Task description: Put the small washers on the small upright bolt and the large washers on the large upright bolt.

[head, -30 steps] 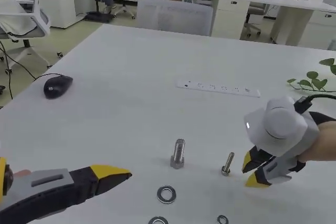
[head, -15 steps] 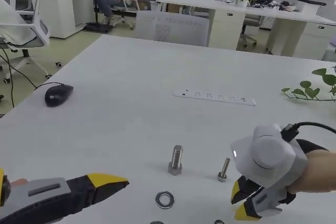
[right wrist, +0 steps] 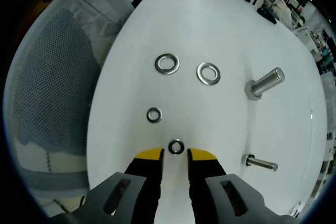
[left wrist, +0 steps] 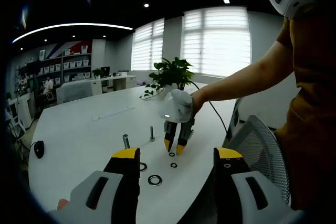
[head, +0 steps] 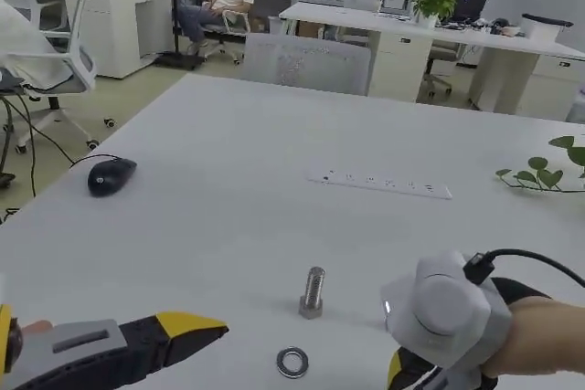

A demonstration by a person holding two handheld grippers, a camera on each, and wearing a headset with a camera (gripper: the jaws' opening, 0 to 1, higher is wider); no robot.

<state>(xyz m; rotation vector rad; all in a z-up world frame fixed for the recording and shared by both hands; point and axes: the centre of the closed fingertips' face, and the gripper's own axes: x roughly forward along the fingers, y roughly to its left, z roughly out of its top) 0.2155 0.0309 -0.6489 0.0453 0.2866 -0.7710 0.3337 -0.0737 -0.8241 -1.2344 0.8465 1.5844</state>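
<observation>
Washers: none on a bolt yet, so 0 of 4 done. Small washers (right wrist: 154, 114) x2 and large washers (right wrist: 167, 63) x2 all lie flat on the surface (head: 274, 152), in a loose group near its near edge, by the person. Small bolt (right wrist: 260, 163) and large bolt (right wrist: 265, 82) stand upright and bare, side by side just beyond the washers, twd the middle of the surface.

Right hand-held gripper (right wrist: 176, 155) is low over the surface w/ jaws a little apart, yellow tips either side of the nearest small washer (right wrist: 176, 146). It isn't closed on it and holds nothing; can't tell if the tips touch it. Looks like pick no. 1 is abt to start. Left hand-held gripper (left wrist: 177, 153) hovers at the near edge, jaws wide apart, empty.

Left to do: 2 small washers onto the small bolt, 2 large onto the large bolt.

Around: mouse (head: 111, 175) near the left edge, power strip (head: 379, 183) twd the far edge, plant (head: 548, 166) at the right edge, all well apart from the work. Mesh chair (right wrist: 52, 77) sits just off the near edge. Nothing lies btw washers and bolts. Only snag, I'd guess: the small bolt is near the right hand-held gripper, so a careless lift could knock it.
</observation>
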